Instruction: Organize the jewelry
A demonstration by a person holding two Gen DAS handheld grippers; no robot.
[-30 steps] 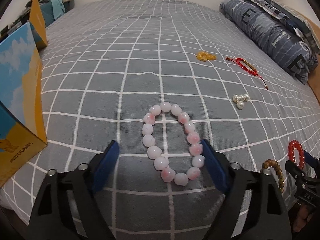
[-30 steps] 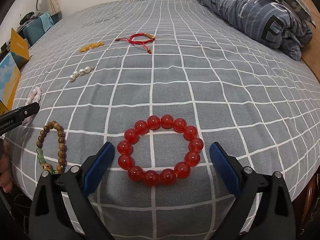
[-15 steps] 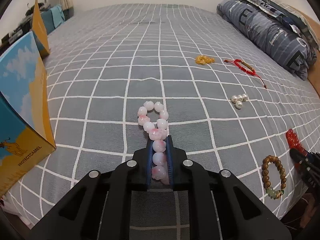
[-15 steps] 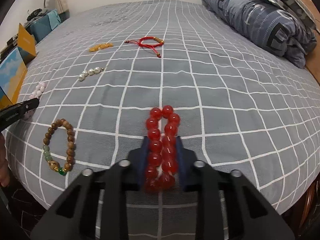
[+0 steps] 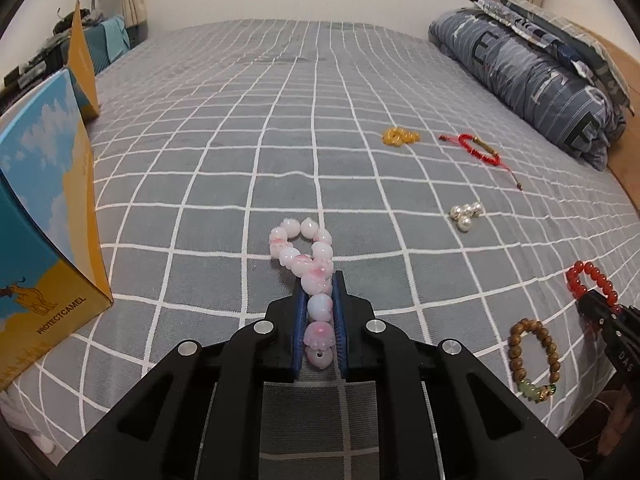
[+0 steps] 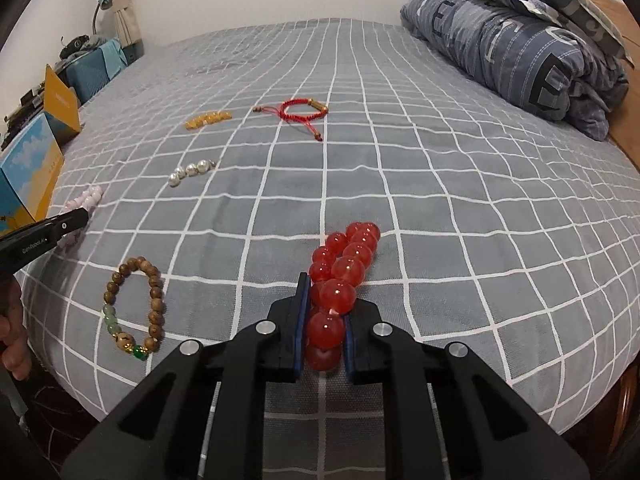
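- The left gripper (image 5: 319,312) had its jaws clamped on the pink-and-white bead bracelet (image 5: 310,268), squeezed into a narrow loop on the grey checked bedspread (image 5: 280,120).
- The right gripper (image 6: 325,320) likewise gripped the red glassy bead bracelet (image 6: 344,268) — flattened between the blue pads.
- Between them lay a brown wooden bead bracelet with green stones (image 6: 134,308).
- Farther off: white pearls (image 6: 190,170), an amber bead cluster (image 6: 208,119), a red cord bracelet (image 6: 298,109).
- At the left edge stood a blue-and-yellow cardboard box (image 5: 40,240); a folded blue quilt (image 6: 520,52) lay far right.
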